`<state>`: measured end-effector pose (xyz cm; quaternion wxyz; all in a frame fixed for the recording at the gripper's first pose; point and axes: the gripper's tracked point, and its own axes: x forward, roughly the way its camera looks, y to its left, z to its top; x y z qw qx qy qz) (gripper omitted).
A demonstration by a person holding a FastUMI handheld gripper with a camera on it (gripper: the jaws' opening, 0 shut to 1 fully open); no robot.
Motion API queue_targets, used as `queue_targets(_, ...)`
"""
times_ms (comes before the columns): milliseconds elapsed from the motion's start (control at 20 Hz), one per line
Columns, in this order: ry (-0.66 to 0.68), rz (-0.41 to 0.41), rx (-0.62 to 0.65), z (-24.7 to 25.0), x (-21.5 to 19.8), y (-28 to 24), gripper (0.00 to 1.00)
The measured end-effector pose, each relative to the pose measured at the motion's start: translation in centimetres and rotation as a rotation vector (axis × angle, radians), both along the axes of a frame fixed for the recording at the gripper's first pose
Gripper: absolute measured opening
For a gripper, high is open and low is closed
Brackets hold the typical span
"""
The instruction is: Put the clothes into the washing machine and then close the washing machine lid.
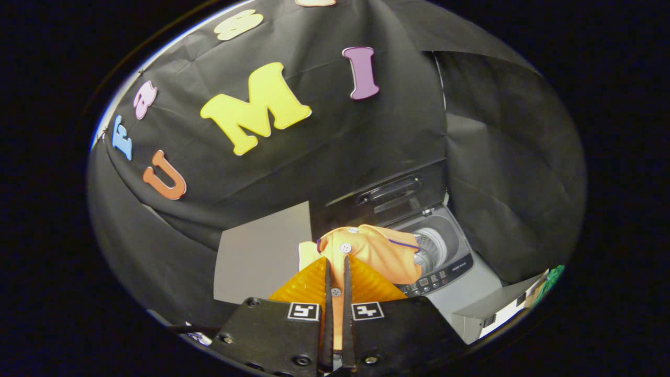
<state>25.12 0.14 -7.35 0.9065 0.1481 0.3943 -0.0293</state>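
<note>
My gripper (336, 260) is shut on an orange garment (378, 250) with white buttons and a thin purple trim. The cloth is pinched between both fingers and bunches up just ahead of the fingertips. Beyond and to the right of the garment stands a small top-loading washing machine (454, 264). Its dark lid (390, 195) is raised upright behind the round drum opening (432, 247). The garment hangs over the left part of the drum opening and hides it. A control panel (438, 279) with small buttons runs along the machine's front edge.
A grey board (261, 256) lies left of the machine, beyond the fingers. Black cloth walls close in behind and on both sides. A pale box (500, 309) with something green (552, 280) beside it sits to the right of the machine.
</note>
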Motion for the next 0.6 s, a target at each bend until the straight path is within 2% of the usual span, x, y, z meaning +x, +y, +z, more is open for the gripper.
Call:
queue_targets(350,-0.005,0.017,-0.003,-0.2,0.8,-5.6,0.10)
queue_targets(600,0.007,0.049,-0.004,-2.0,2.4,-7.0,0.10)
